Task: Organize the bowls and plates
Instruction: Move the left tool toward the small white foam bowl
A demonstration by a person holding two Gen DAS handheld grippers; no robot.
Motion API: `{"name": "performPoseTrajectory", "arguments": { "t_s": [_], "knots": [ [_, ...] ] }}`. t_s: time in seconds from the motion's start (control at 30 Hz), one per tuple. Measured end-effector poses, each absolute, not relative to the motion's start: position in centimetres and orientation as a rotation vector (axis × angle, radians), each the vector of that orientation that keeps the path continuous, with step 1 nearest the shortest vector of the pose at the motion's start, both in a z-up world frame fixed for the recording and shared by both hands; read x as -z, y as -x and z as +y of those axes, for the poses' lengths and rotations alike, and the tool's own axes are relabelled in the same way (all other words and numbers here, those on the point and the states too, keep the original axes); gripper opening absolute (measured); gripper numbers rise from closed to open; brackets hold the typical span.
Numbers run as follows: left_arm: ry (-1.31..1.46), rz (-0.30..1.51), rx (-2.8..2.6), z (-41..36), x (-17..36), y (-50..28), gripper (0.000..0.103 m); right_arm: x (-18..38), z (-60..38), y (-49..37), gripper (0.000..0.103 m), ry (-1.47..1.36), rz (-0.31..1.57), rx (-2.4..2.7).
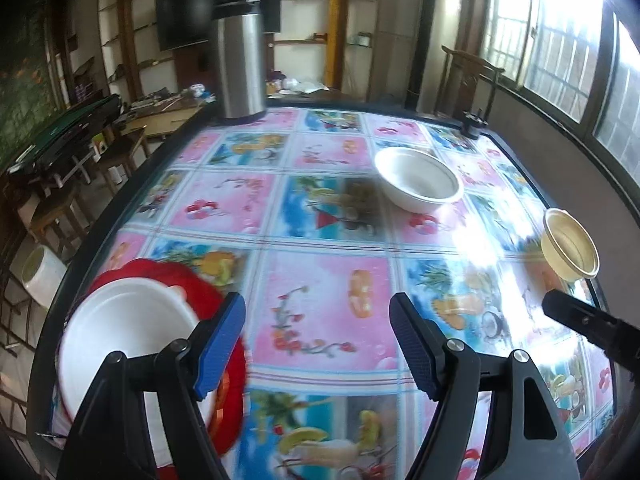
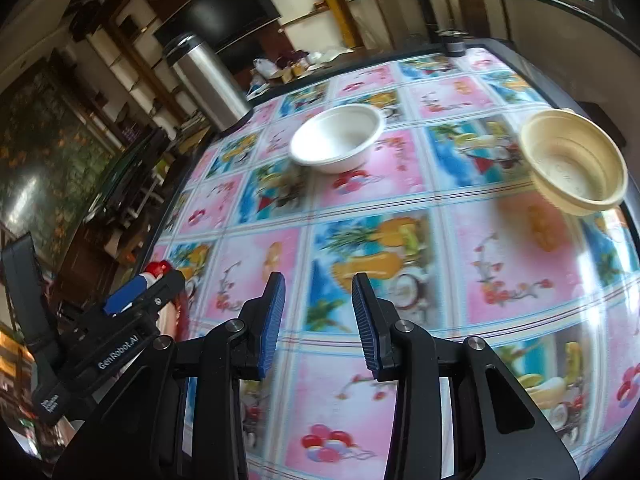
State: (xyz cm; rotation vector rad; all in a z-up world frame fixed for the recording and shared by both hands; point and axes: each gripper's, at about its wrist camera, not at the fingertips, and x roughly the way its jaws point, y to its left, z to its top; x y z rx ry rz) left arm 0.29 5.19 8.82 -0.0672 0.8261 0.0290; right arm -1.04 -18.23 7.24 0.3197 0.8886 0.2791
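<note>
Left gripper (image 1: 318,344) fingers gape wide, empty; white plate (image 1: 120,332) just left. Right gripper (image 2: 319,322) narrowly parted, empty; white bowl (image 2: 336,138) and beige bowl (image 2: 574,162) well ahead.

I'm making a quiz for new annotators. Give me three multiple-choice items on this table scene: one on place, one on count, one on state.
1. Where is the steel flask?
A. far edge of the table
B. inside a bowl
C. on the red plate

2. How many bowls stand apart from the plate stack?
A. one
B. two
C. four

3. The right tool is:
A. gripping a bowl
B. gripping a plate
C. holding nothing

Key:
1 A, it stands at the far rim.
2 B, the white bowl and the beige bowl.
3 C, only tablecloth shows between its pads.
</note>
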Motion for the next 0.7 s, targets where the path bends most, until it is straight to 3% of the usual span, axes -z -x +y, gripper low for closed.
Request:
{"name": "performPoseTrajectory", "arguments": {
  "t_s": [0.33, 0.47, 0.7],
  "knots": [
    [0.042, 0.86, -0.004, 2.1, -8.0, -3.1, 0.075, -7.0, -22.9, -0.2, 0.035, -0.38, 0.884, -0.223],
    [0.053, 0.875, -0.009, 1.9, -8.0, -4.9, 0.075, -6.8, -23.8, -1.5, 0.047, -0.395, 0.89, -0.207],
    [0.114, 0.93, -0.006, 1.6, -8.0, -10.2, 0.075, -6.9, -23.1, -6.2, 0.047, -0.422, 0.887, -0.252]
  ]
}}
